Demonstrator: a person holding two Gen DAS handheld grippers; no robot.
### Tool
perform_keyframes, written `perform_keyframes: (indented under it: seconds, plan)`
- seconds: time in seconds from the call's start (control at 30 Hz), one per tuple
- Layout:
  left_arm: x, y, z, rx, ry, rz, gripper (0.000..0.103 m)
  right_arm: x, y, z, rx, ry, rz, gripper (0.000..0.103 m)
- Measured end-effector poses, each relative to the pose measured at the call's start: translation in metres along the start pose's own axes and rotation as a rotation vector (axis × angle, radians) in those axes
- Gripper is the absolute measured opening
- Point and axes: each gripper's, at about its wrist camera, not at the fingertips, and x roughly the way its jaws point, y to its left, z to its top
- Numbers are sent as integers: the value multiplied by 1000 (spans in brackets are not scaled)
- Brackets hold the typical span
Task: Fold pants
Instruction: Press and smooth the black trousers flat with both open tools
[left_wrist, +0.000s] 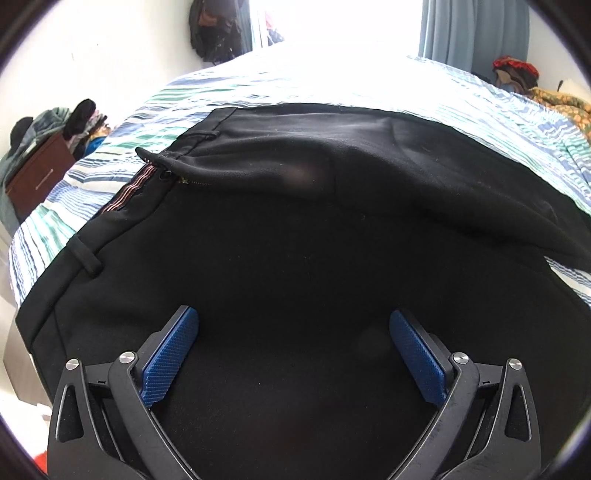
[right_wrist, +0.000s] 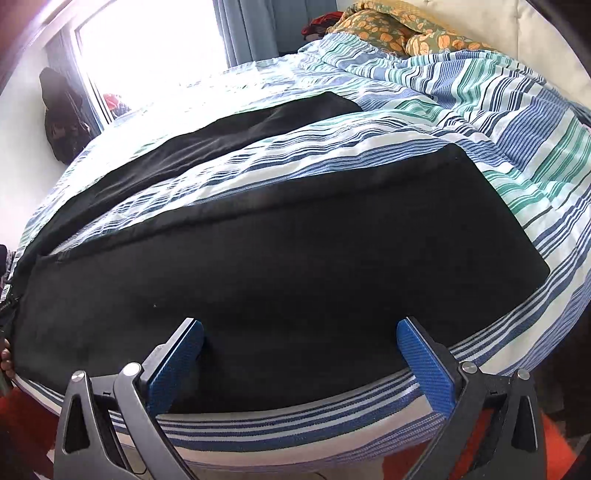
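Observation:
Black pants (left_wrist: 295, 240) lie spread on a striped bedspread (left_wrist: 122, 133). The left wrist view faces the waistband end, with an open zipper (left_wrist: 173, 177) and belt loops at the left. My left gripper (left_wrist: 293, 321) hovers open just over the seat area, nothing between its blue pads (left_wrist: 170, 354). In the right wrist view the two legs lie apart: the near leg (right_wrist: 295, 266) crosses the frame, the far leg (right_wrist: 221, 140) runs behind it. My right gripper (right_wrist: 299, 332) is open over the near leg's front edge by the edge of the bed.
A floral blanket (right_wrist: 406, 33) is piled at the head of the bed. A brown drawer unit (left_wrist: 37, 177) heaped with clothes stands left of the bed. Dark clothes hang on the wall (left_wrist: 214, 29) beside a bright window (left_wrist: 332, 22). Red floor (right_wrist: 22, 413) shows below the bed edge.

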Motion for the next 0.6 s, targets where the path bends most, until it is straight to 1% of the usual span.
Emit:
perform_keyframes:
  seconds: [0.07,0.23,0.43,0.53,0.6]
  plan:
    - [0,-1,0,1,-1,3,102,2,5,-2,-22,-8,-25,103]
    - [0,-1,1,6,0,9,102,3,-3,-2,8,-14,-1,103]
    - [-2,-4,2,19,4,32,102,5,-2,-2,1,-19,-12,103]
    - [-7,-6,5,16,33,49,102,5,-2,-3,-1,-21,-11,103]
    - [-13,-6,8,2,53,43,102,4,-2,-4,-5,-22,-11,103]
